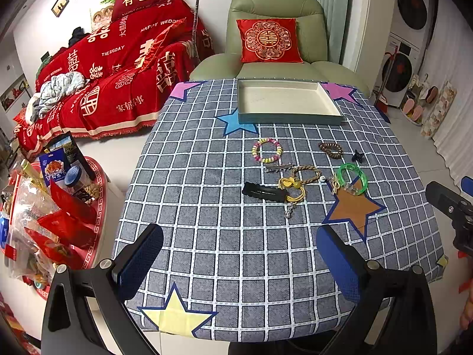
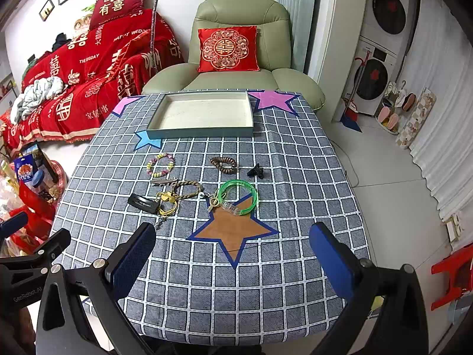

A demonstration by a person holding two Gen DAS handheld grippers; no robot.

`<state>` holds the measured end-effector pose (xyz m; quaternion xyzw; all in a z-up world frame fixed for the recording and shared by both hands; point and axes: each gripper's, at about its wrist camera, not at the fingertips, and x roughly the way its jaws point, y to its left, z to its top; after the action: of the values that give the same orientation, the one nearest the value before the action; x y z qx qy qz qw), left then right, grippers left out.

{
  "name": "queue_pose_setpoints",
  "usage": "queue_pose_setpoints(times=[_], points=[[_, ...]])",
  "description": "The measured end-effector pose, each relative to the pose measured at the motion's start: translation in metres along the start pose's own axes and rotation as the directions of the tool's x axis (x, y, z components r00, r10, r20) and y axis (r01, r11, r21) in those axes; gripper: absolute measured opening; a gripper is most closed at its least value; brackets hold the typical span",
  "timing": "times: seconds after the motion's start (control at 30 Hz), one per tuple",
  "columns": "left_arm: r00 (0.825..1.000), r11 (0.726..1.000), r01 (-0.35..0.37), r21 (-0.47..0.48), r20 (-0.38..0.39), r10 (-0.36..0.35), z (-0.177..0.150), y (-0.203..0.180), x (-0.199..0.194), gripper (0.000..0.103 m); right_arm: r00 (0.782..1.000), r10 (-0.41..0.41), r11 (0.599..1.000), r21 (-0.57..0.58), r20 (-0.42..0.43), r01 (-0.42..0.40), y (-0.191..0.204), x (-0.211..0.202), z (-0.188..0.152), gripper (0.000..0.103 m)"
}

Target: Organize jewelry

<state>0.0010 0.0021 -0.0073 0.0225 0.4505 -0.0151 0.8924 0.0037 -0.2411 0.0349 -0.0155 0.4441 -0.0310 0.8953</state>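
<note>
Both grippers low over near edge of worktop [image 1: 207,251]. Left gripper [image 1: 239,254] fingers wide apart, nothing held; right gripper [image 2: 233,254] same. Tray [image 2: 204,131] empty at far edge. Jewelry mid-worktop, well short of tray: bead bracelet [image 1: 267,150], brown coil [image 2: 223,164], black claw clip [image 2: 256,171], green bangle [image 2: 239,196], black barrette [image 1: 264,192], yellow tie and braided cord tangled beside it. I judge bangle light, stiff, slick: pinch across rim. Bead bracelet floppy: grab one side. Tangle may drag neighbours.
</note>
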Motion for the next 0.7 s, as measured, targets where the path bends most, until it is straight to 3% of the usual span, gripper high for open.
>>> queue_pose_setpoints(times=[0.7], points=[[1.000,1.000,0.000,0.001,-0.002,0.000,-0.0011,0.0011,0.0019,0.103,1.000,0.001,1.000,-0.001,-0.001,-0.001,0.0014,0.0003,-0.0004,0.103]])
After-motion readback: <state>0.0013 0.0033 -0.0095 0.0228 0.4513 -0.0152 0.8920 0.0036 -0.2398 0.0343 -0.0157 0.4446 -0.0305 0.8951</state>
